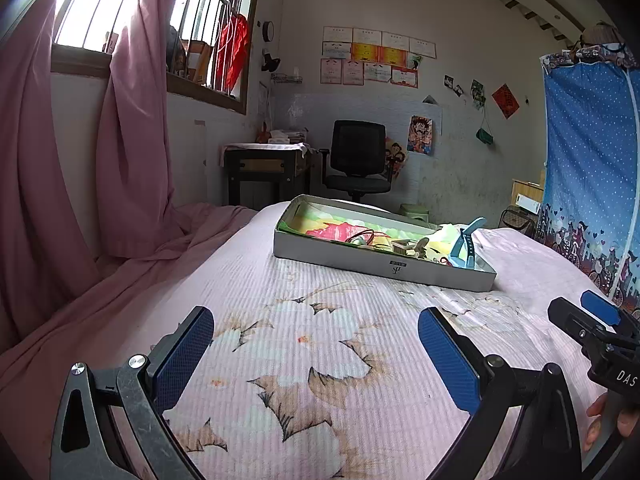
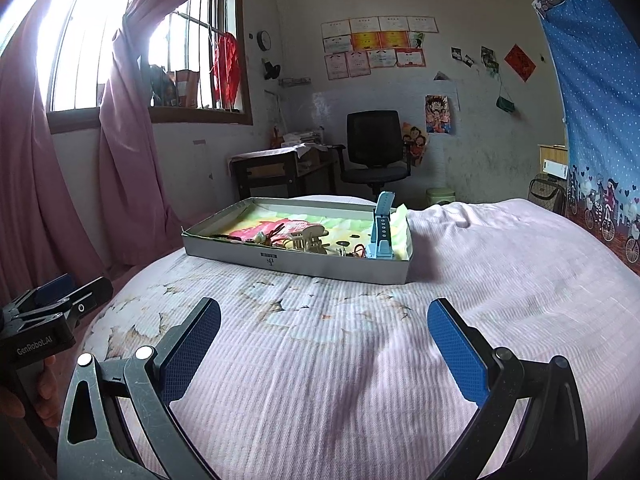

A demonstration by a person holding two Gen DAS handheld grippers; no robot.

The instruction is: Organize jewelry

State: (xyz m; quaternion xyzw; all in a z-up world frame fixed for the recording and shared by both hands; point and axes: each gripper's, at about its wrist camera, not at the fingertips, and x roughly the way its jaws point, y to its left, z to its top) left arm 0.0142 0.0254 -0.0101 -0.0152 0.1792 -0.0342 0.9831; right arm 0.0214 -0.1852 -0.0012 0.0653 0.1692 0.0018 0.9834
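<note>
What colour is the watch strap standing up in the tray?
Light blue. The watch strap in the tray shows best in the right wrist view.

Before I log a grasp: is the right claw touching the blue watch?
Apart. The right wrist view shows the open right claw over bare bedspread, well short of the blue watch in the box.

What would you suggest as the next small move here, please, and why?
Probably bring the right gripper forward toward the tray. Both grippers are open and empty, hovering over the bedspread short of the tray, and the blue watch stands at the tray's right end, nearer that side.
</note>
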